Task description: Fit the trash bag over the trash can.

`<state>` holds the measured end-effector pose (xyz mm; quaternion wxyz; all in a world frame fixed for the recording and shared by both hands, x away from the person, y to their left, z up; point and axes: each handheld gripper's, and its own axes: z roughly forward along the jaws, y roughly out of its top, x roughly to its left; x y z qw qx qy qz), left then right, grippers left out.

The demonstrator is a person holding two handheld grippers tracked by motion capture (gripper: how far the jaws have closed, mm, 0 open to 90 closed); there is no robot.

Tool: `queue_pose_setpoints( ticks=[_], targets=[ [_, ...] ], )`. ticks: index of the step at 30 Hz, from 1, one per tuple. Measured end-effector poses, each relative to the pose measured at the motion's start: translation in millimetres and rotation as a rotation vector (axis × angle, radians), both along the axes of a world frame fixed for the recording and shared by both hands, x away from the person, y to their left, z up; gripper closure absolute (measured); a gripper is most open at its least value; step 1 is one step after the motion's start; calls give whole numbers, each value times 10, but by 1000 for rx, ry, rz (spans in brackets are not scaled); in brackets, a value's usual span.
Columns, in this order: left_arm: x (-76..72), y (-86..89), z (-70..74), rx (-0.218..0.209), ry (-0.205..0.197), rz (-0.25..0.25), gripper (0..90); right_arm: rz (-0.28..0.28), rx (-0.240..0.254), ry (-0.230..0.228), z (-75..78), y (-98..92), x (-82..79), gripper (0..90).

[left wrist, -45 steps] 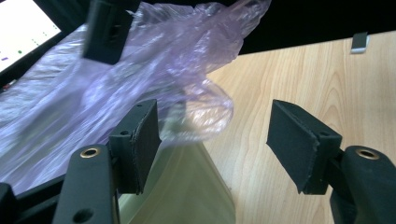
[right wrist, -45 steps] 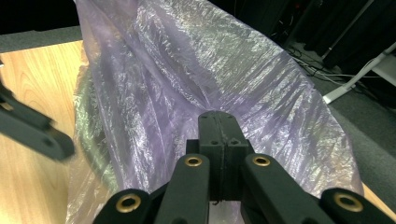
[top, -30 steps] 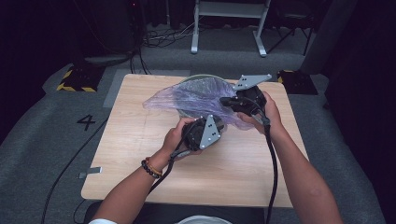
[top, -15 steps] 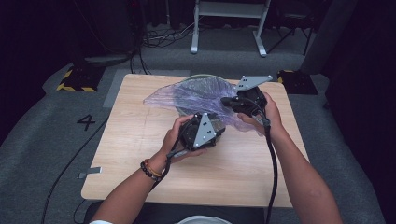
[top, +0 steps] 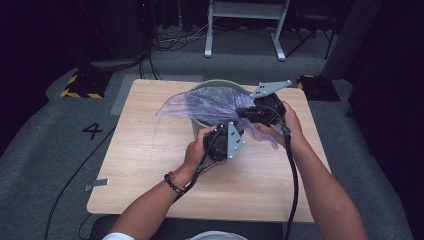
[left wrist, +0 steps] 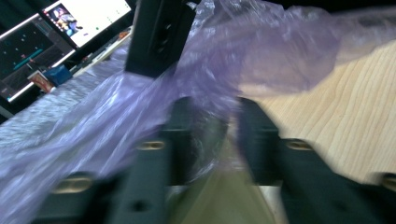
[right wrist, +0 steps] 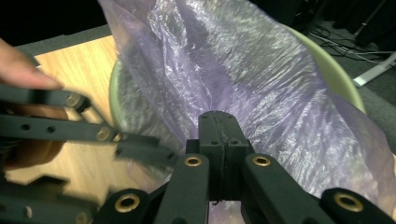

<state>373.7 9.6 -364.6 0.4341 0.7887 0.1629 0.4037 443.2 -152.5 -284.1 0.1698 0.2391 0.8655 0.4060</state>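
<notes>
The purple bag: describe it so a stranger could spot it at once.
Start at the wooden table, then find the green bin near its far edge. The purple bag is the thin, crinkled, see-through film draped over the bin's mouth, with the right claw shut on it. Nothing else there is translucent or purple.

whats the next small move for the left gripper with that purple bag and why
Probably close the left gripper on the purple plastic bag at the near rim of the green bin. Its jaws, which have just been closing, stand apart with film between them, unpinched. The right gripper is shut on the bag's edge, so a second grip would let both spread it over the rim.
</notes>
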Motion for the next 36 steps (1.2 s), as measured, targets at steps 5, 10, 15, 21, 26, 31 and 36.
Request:
queue_pose_setpoints(
  ticks=[5,10,15,21,26,31,36],
  targets=[
    [-108,138,53,6,-37,-71,895,-43,16,-20,12,-89,41,900],
    [-160,272,24,73,-10,-119,900,-84,42,-16,1,-181,129,899],
    [-204,512,-16,112,21,-141,900,-129,61,4,-27,-303,263,884],
    [-196,843,-112,144,72,-103,900,-181,65,9,-67,-430,407,860],
    [-183,1081,-192,171,108,-64,900,-219,54,7,-154,-503,524,849],
    [-103,1226,-303,198,143,-36,900,-276,68,15,-283,-577,651,853],
    [20,1358,-431,204,193,-9,900,-331,68,20,-429,-655,774,863]
  ],
)
